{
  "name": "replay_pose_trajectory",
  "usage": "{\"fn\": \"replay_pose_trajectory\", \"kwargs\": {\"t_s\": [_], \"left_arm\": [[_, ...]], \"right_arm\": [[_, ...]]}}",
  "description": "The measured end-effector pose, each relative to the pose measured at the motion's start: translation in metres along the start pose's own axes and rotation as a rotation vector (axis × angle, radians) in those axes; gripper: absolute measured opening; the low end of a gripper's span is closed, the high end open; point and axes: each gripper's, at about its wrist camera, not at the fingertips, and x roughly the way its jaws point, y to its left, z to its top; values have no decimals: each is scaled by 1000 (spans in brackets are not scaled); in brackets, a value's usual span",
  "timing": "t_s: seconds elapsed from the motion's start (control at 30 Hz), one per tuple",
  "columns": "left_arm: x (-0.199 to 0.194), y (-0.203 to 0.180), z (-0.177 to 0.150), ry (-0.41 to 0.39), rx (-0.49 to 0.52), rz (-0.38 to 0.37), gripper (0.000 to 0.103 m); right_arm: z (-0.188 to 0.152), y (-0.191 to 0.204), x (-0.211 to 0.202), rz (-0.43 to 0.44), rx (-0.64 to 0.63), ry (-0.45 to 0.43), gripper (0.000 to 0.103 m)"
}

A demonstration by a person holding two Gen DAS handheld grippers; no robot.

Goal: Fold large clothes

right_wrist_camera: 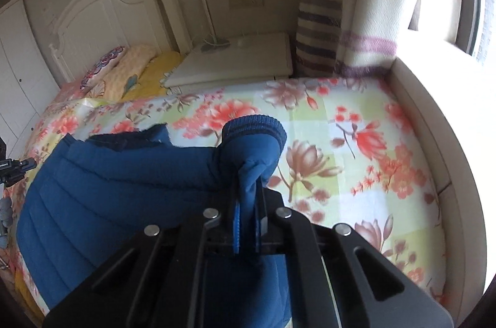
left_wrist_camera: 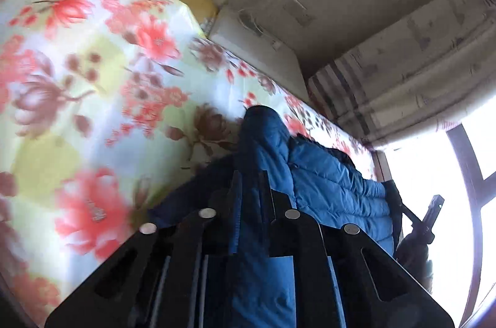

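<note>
Fingers [right_wrist_camera: 236, 215] of both your grippers pinch the blue padded jacket [right_wrist_camera: 124, 182]; it is soft, bulky and light, so hold its firmer seams above the bed [right_wrist_camera: 356, 117].

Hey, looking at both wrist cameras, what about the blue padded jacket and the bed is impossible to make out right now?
- Blue quilted padded jacket: lower part hidden behind the right tool in the right wrist view; its full outline stays unseen.
- Left wrist view: the left tool covers the fabric it pinches.
- Floral bedsheet: motion-blurred in the left wrist view.
- Window: overexposed, nothing outside readable.
</note>
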Motion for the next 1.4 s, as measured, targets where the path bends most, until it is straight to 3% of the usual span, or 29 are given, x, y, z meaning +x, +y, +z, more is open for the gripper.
{"fn": "replay_pose_trajectory", "kwargs": {"t_s": [0.07, 0.1, 0.13, 0.17, 0.23, 0.3, 0.37, 0.4, 0.43, 0.5, 0.57, 0.67, 0.8, 0.9, 1.0, 1.07, 1.1, 1.17, 1.23, 1.3, 1.37, 1.4], "left_arm": [[25, -15, 2, 64, 79, -24, 28], [32, -18, 3, 72, 85, -30, 46], [41, -20, 8, 78, 88, -52, 81], [47, -20, 15, 64, 86, -73, 97], [57, -19, 29, 64, 82, -76, 99], [77, -12, 39, 114, 46, -52, 99], [94, -14, 37, 179, 47, -59, 93], [96, -16, 35, 172, 67, -43, 68], [92, -18, 34, 131, 88, 2, 23], [66, -27, 25, 18, 107, -33, 10], [30, -48, 7, -64, 171, -40, 8], [-30, -73, -25, -130, 201, -119, 7], [-100, -89, -40, -253, 259, -51, 7], [-123, -71, -17, -316, 198, 19, 7], [-79, -31, 5, -202, 59, -73, 8], [-42, -22, 3, -145, 41, -43, 9], [-20, -17, 1, -72, 43, -49, 9], [4, -7, -1, 2, 27, -62, 10], [28, 1, 0, 50, 12, -109, 20], [39, 4, 8, 55, -2, -141, 24], [51, 3, 17, 70, 3, -174, 94], [56, 2, 24, 62, 14, -222, 98]], "right_arm": [[-16, -18, 5, 31, 69, 9, 7], [-21, -26, 5, 60, 106, 6, 7], [-24, -32, 4, 86, 135, 1, 7], [-26, -35, 3, 96, 143, -2, 7], [-26, -33, 1, 89, 126, -3, 7], [-26, -26, 2, 60, 91, 2, 7], [-26, -22, 5, 42, 71, 9, 7], [-25, -22, 7, 40, 70, 10, 7], [-26, -23, 7, 42, 75, 9, 8], [-27, -25, 4, 54, 80, -11, 7], [-29, -21, -11, 71, 65, -66, 6], [-29, -5, -53, 105, 25, -145, 5], [-5, 18, -114, 140, -32, -279, 5], [21, 29, -110, 128, -51, -283, 5], [26, 32, -56, 79, -24, -168, 5], [8, 23, -14, 8, -1, -73, 5], [-1, 14, -2, 6, 24, -49, 5], [-20, -13, 12, 59, 142, -24, 5], [-27, -29, 12, 118, 213, -27, 5], [-29, -27, 8, 103, 181, -25, 6], [-27, -19, 9, 69, 137, -16, 6], [-26, -15, 11, 55, 121, -11, 6]]}}
